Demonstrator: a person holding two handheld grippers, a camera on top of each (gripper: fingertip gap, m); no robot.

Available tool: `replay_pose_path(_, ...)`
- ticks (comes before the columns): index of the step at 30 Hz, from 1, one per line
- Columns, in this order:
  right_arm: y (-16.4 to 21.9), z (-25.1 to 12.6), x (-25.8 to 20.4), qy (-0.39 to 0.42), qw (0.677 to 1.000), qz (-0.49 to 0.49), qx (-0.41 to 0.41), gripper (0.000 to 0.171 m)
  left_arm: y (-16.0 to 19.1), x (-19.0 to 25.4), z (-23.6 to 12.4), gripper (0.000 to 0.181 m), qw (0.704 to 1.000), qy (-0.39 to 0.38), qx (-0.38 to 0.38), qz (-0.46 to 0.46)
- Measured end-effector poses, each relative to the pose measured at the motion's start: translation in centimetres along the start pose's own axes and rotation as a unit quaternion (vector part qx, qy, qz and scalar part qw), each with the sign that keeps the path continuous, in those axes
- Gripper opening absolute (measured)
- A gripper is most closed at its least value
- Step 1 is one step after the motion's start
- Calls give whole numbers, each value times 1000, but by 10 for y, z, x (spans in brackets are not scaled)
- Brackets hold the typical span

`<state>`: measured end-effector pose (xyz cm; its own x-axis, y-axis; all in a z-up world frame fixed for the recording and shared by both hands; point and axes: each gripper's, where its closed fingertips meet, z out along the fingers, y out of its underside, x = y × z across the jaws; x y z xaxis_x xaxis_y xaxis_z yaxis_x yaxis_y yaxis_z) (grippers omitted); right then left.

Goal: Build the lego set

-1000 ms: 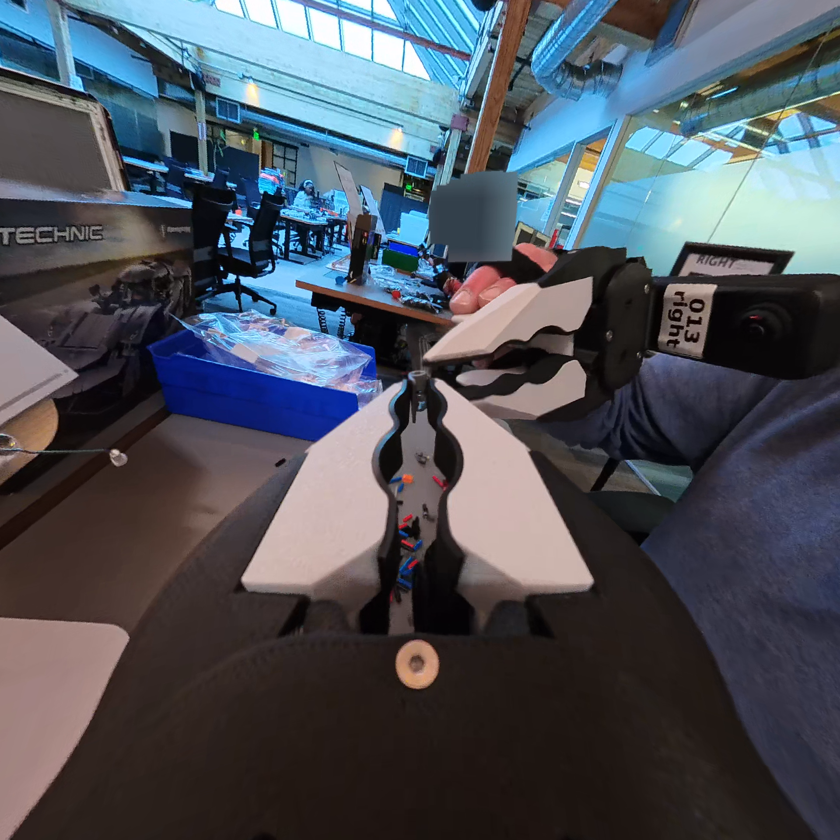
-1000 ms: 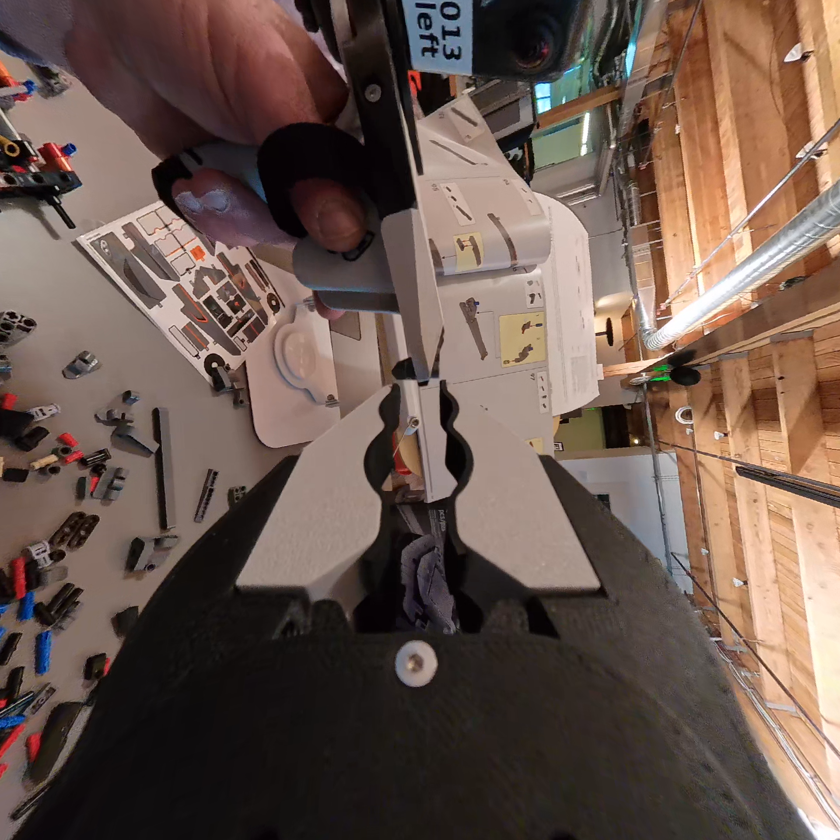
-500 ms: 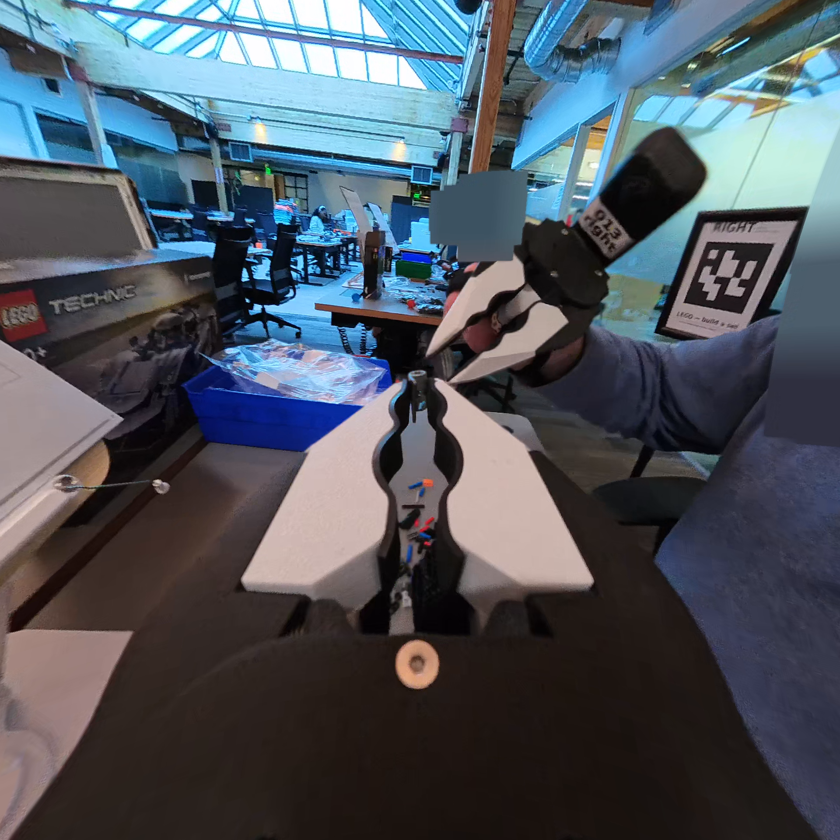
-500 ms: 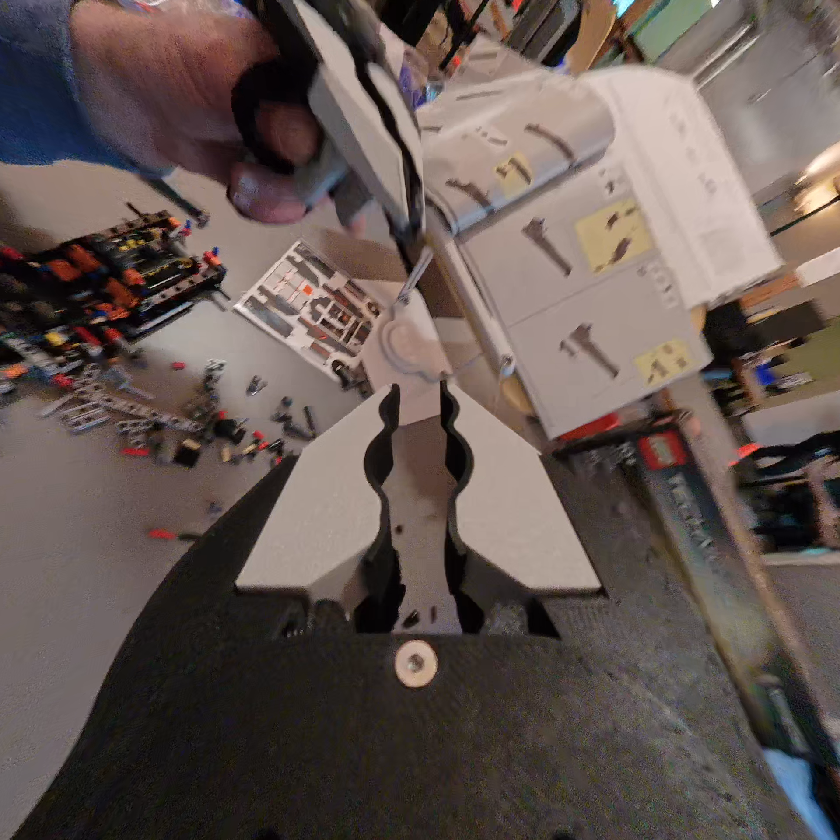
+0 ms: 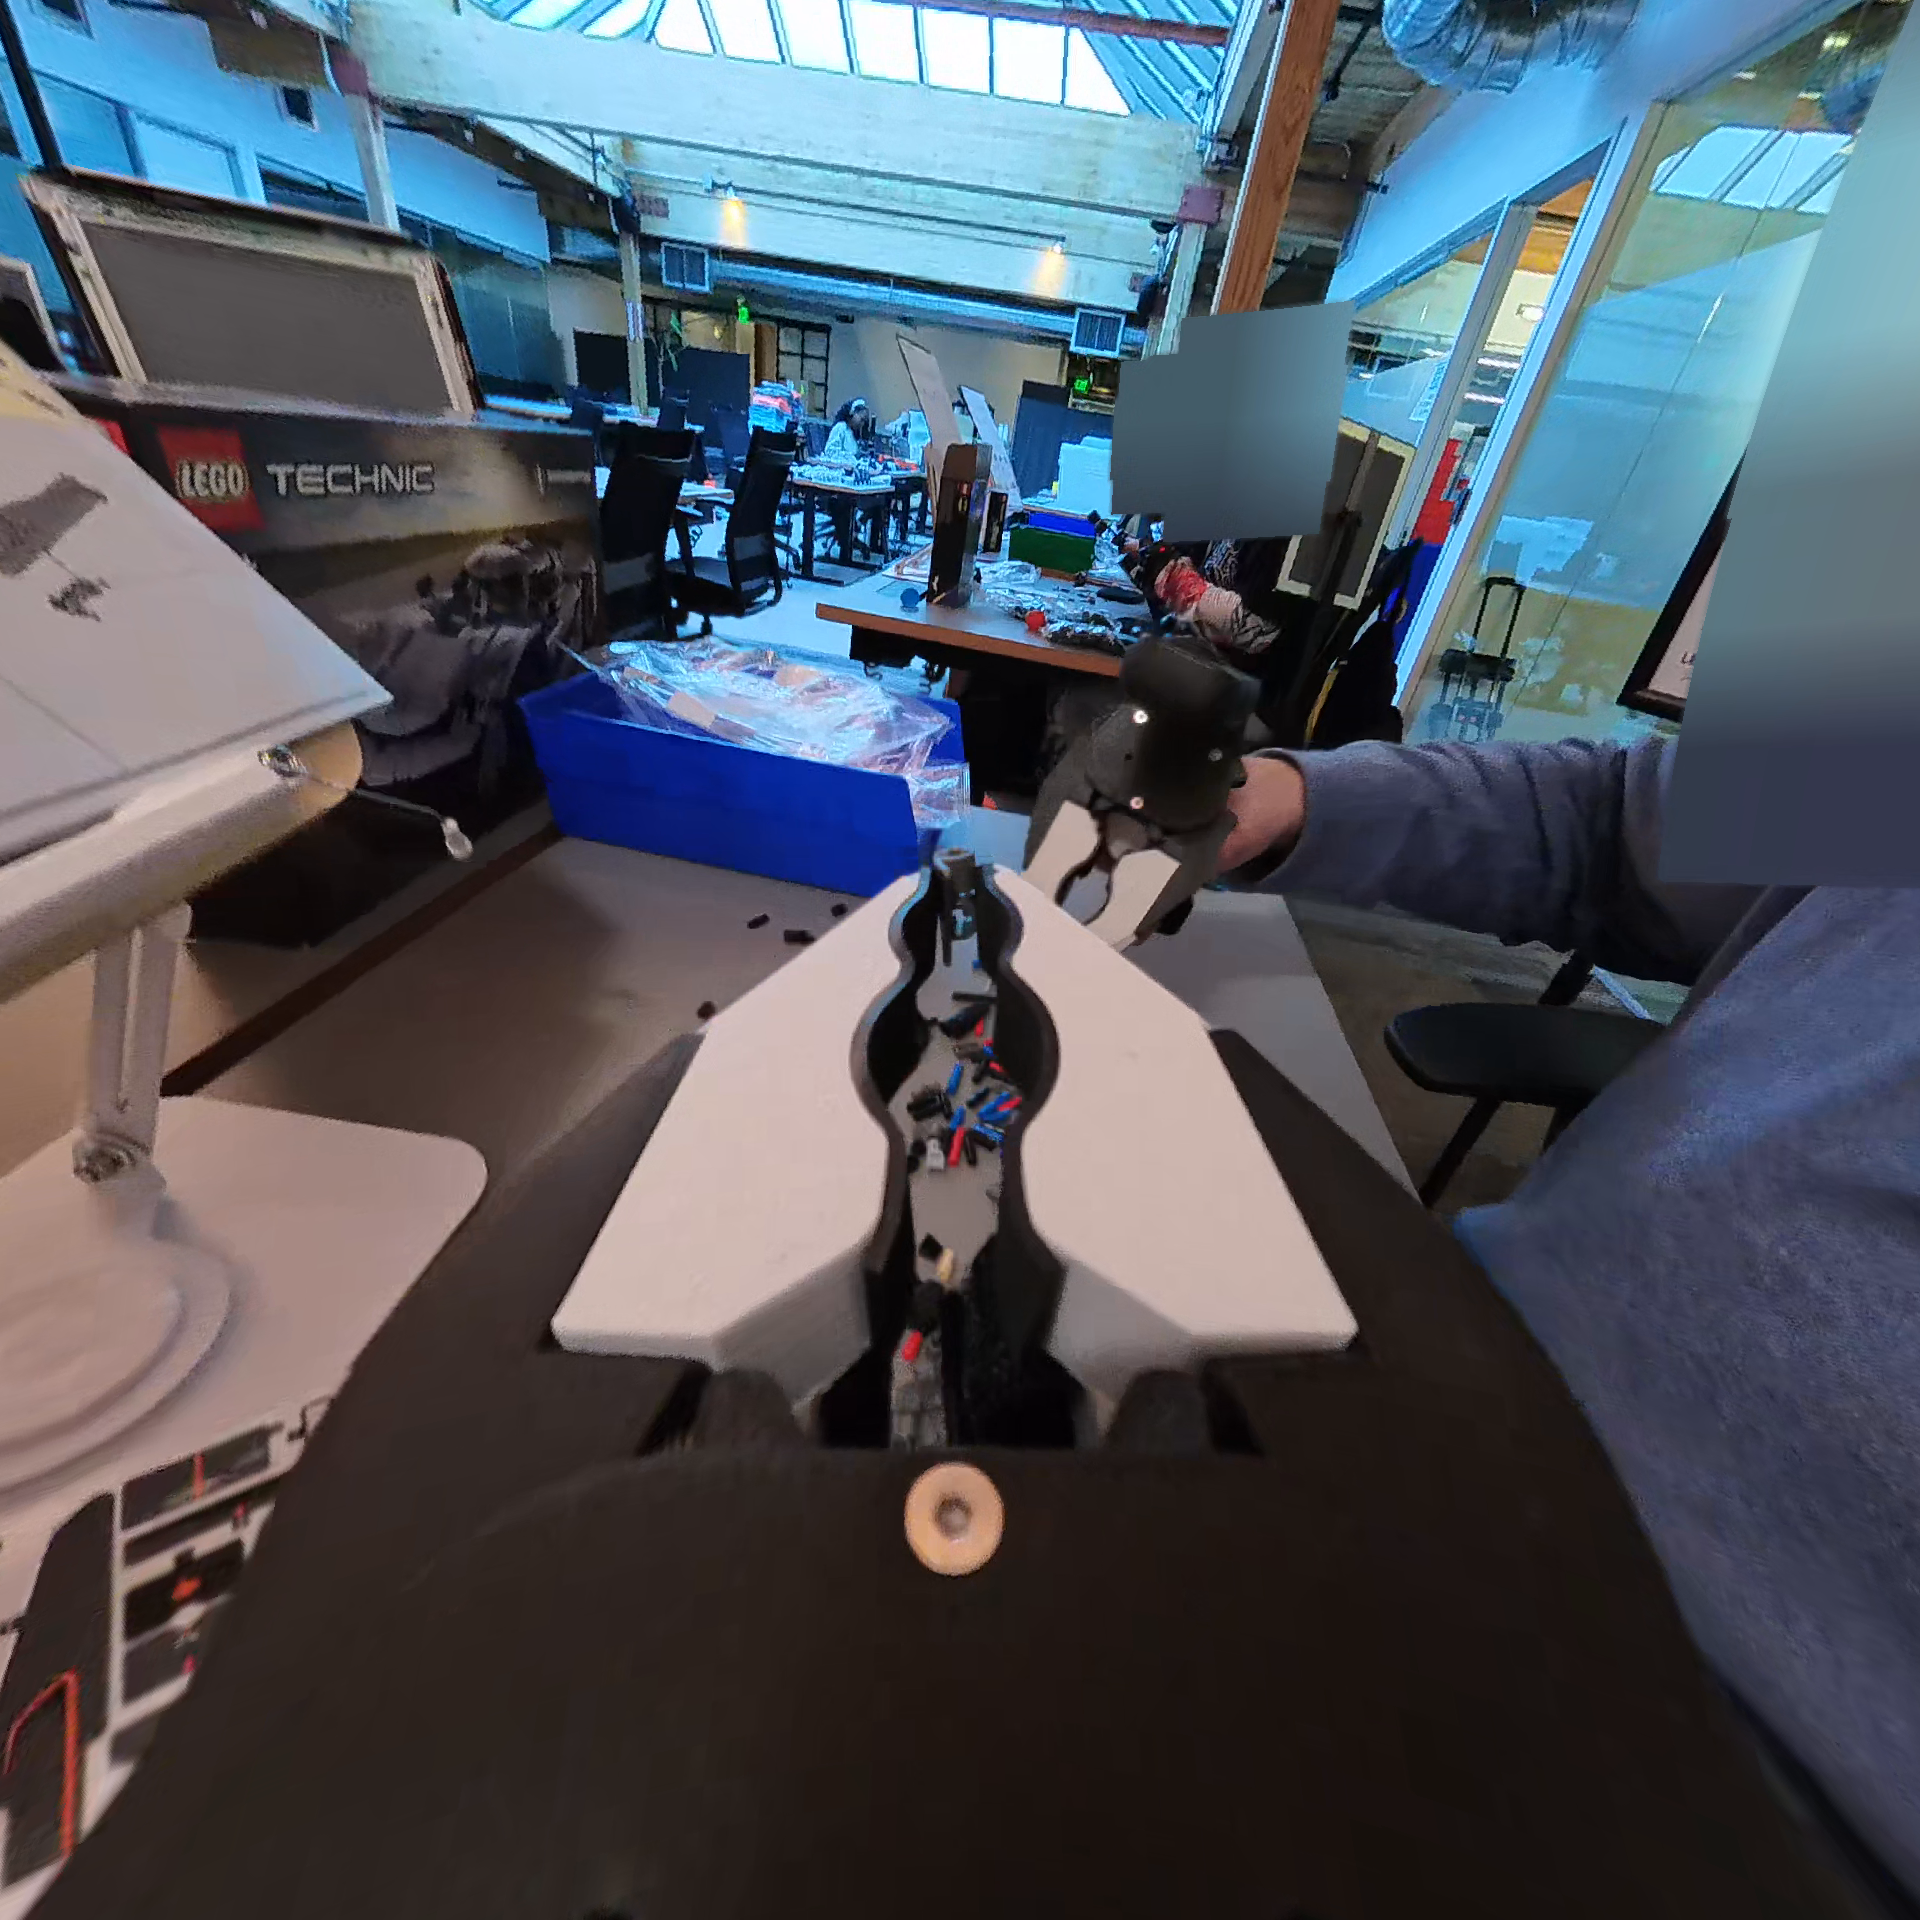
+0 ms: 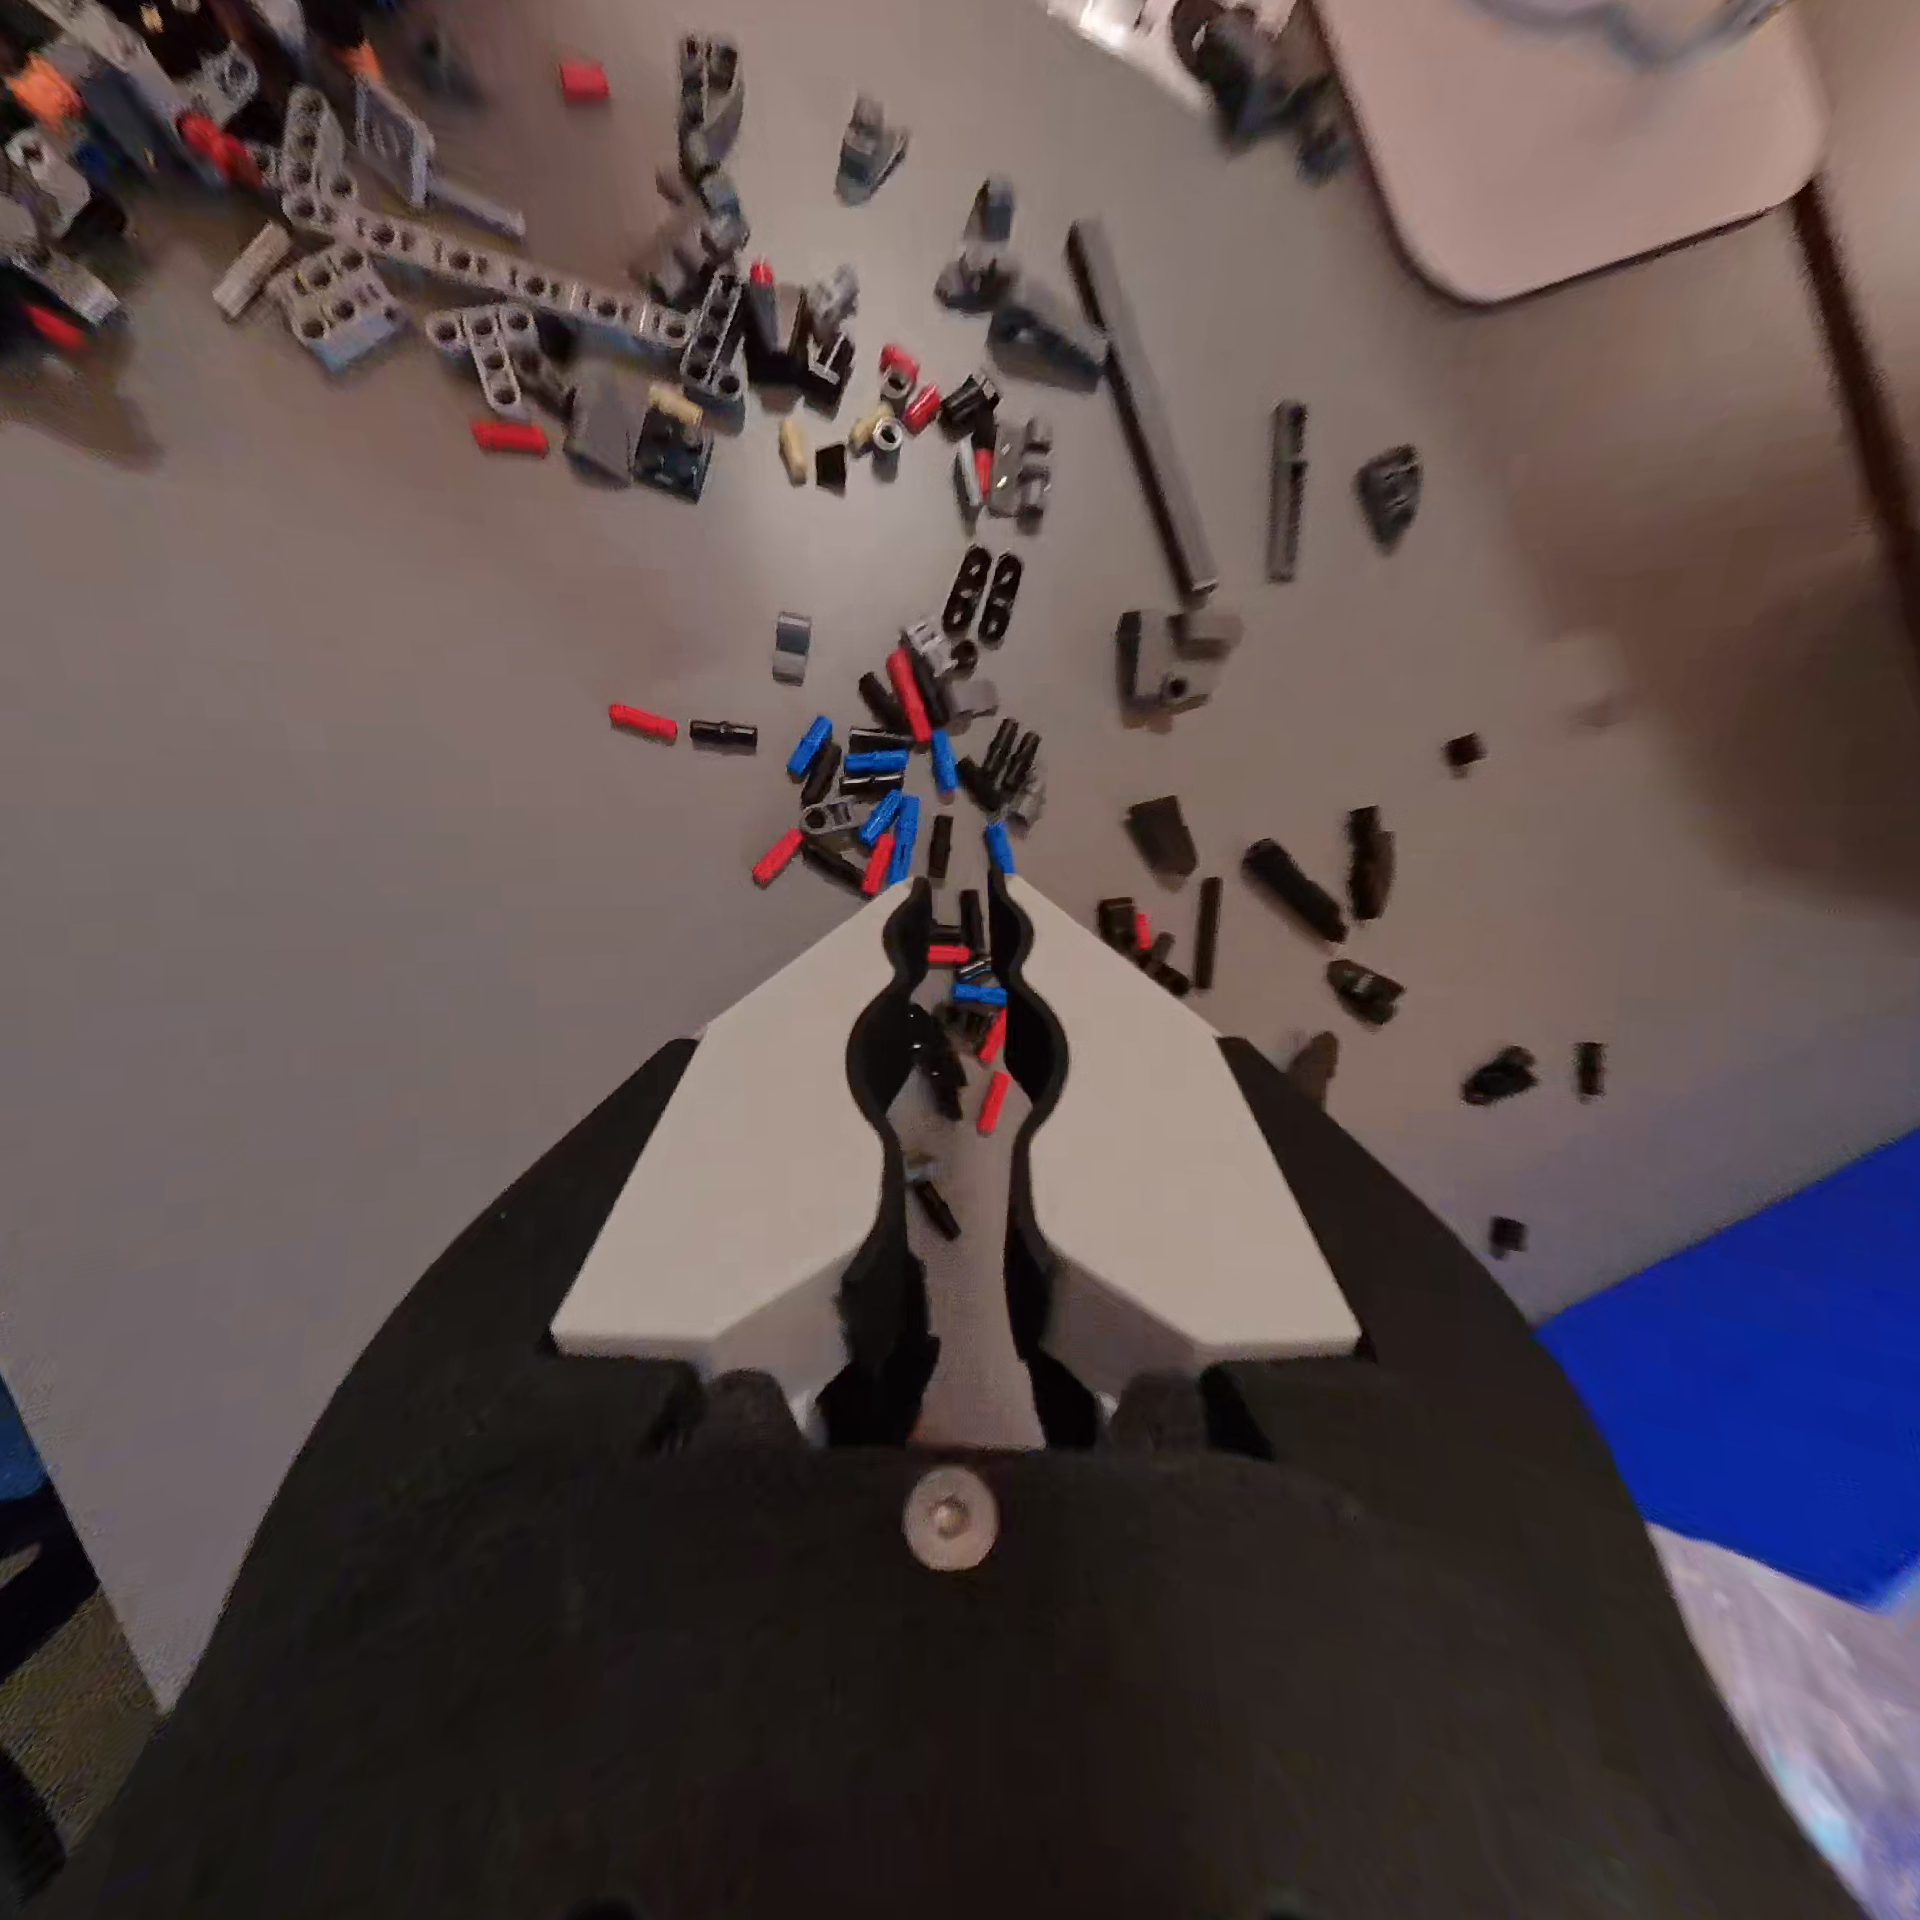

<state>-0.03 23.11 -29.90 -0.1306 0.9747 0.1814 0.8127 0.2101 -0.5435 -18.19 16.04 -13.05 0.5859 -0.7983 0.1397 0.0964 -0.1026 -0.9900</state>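
My left gripper [image 5: 958,885] is shut on a small dark lego piece [image 5: 956,902] and holds it upright above the grey table [image 5: 520,997]. My right gripper [image 6: 954,885] is open and empty, pointing down just above a pile of blue, red and black pins [image 6: 899,795]. It also shows in the left wrist view [image 5: 1117,883], just right of the left fingertips, lowered toward the table. Grey beams [image 6: 520,275] and a long grey axle [image 6: 1143,405] lie farther out. A partly built model [image 6: 62,156] is at the top left edge.
A blue bin [image 5: 727,790] with plastic bags stands at the back of the table, next to the lego box [image 5: 364,540]. An instruction booklet [image 5: 135,644] rests on a white stand [image 5: 156,1288] at the left. A sticker sheet [image 5: 94,1621] lies beside it. To the long grey axle [image 6: 1143,405]: right tips about 15 cm, left tips about 25 cm.
My right gripper has left the left gripper's tip, swung down, and now hovers over the loose pins. My left gripper still holds the small dark piece and has tilted down slightly.
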Motion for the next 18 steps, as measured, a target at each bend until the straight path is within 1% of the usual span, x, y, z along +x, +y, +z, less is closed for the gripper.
replay_pose_path(3,3,10,-9,-28,1000,6,-4,7,10,2,-5,4,1000,-3,-3,-4)
replay_pose_path(6,4,14,-13,-31,999,9,-6,6,13,1,-8,4,1000,-5,-1,-7)
replay_pose_path(10,-1,24,-17,-39,999,31,3,3,9,-1,-10,4,1000,-2,6,-10)
replay_pose_path(16,-11,44,-29,-65,998,18,3,7,8,3,-10,4,1000,-3,5,1)
replay_pose_path(18,-12,49,-32,-69,998,8,-1,6,8,5,-9,4,1000,-1,2,2)
